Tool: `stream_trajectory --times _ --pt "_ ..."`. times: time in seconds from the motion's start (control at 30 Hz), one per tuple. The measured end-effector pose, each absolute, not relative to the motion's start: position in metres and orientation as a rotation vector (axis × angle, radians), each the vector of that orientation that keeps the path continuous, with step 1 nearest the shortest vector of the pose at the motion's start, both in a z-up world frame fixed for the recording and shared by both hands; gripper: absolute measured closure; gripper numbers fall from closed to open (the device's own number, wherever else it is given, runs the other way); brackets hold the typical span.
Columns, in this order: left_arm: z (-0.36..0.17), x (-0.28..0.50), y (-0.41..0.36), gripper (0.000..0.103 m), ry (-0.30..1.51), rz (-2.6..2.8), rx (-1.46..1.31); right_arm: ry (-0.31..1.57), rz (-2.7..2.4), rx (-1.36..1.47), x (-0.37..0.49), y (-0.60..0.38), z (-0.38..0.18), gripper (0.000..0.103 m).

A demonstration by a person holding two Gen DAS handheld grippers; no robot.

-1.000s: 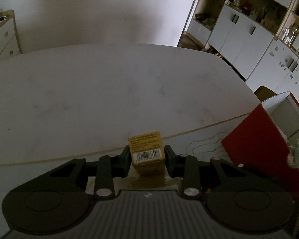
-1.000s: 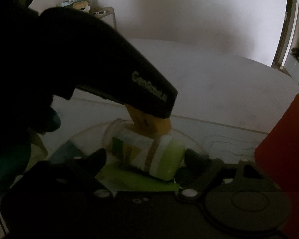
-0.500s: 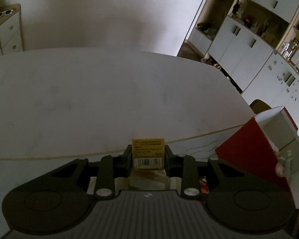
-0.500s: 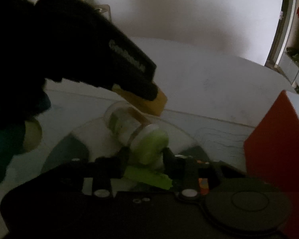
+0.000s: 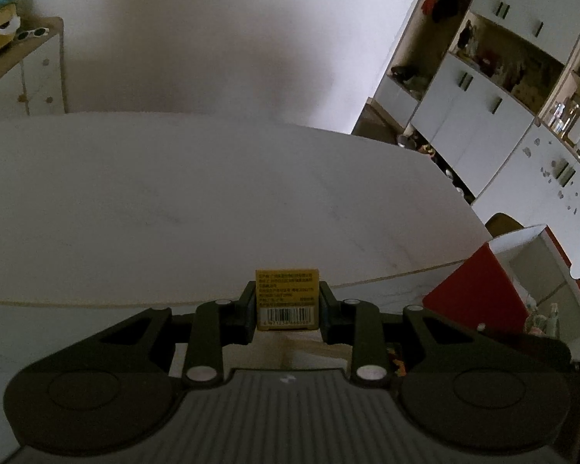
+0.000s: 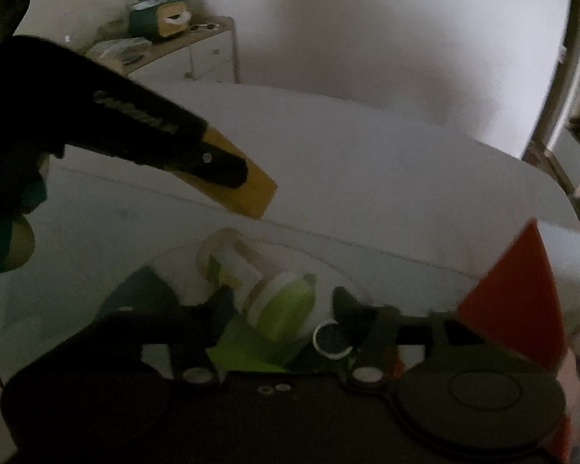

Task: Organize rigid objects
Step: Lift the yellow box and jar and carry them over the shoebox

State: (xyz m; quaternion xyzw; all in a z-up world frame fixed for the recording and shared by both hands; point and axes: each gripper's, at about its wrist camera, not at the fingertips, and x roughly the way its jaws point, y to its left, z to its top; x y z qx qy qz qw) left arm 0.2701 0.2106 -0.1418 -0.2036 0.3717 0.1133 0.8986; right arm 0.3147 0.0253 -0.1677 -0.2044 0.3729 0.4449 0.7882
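A small yellow box point(image 5: 287, 294) with a barcode is clamped between the fingers of my left gripper point(image 5: 288, 301), held above the white table point(image 5: 212, 212). In the right wrist view the left gripper point(image 6: 228, 170) reaches in from the left with the yellow box point(image 6: 253, 195) sticking out of it. Below it a white bottle point(image 6: 232, 266) with a green cap point(image 6: 286, 309) lies on its side. My right gripper point(image 6: 284, 297) straddles the cap, its jaws opening, with a gap showing at the right finger.
An open red carton point(image 5: 479, 294) with a white inside stands at the right, its red side point(image 6: 522, 290) close to my right gripper. A flat green item point(image 6: 243, 355), a teal item point(image 6: 139, 290) and a small round black lid point(image 6: 330, 342) lie around the bottle. White cabinets point(image 5: 483, 116) line the far right.
My left gripper has lifted the yellow box up and away from the bottle. My right jaws closed around the green cap half a second ago and now stand wider.
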Motion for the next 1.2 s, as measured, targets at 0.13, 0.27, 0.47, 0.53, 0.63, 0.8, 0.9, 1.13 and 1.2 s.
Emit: stream_trajectory --times 0.13,0.27,0.47,0.53,0.63,0.8,0.9,1.13,1.2 --pt "-0.138 0.264 0.220 0.073 0.756 0.245 -0.441 0.822 1.050 -0.487 0.324 0.040 -0.167 0.029" --pt "-0.136 0.262 0.224 0.073 0.742 0.248 -0.451 0.833 1.140 -0.589 0.328 0.058 -0.172 0.028" --pt "-0.141 0.260 0.226 0.074 0.747 0.256 -0.451 0.841 1.176 -0.670 0.336 0.080 -0.182 0.031" --pt "-0.143 0.260 0.225 0.073 0.752 0.262 -0.454 0.847 1.180 -0.681 0.336 0.083 -0.182 0.034" --pt "-0.145 0.261 0.224 0.073 0.756 0.267 -0.458 0.847 1.184 -0.704 0.333 0.088 -0.183 0.040" --pt "-0.143 0.265 0.219 0.073 0.757 0.269 -0.456 0.821 1.179 -0.731 0.324 0.090 -0.181 0.051" --pt "-0.142 0.265 0.216 0.073 0.750 0.271 -0.451 0.823 1.159 -0.710 0.326 0.082 -0.184 0.053" --pt "-0.138 0.254 0.215 0.073 0.729 0.271 -0.464 0.852 1.041 -0.576 0.322 0.067 -0.172 0.059" --pt "-0.133 0.251 0.213 0.073 0.719 0.268 -0.466 0.853 1.013 -0.543 0.321 0.061 -0.164 0.059"
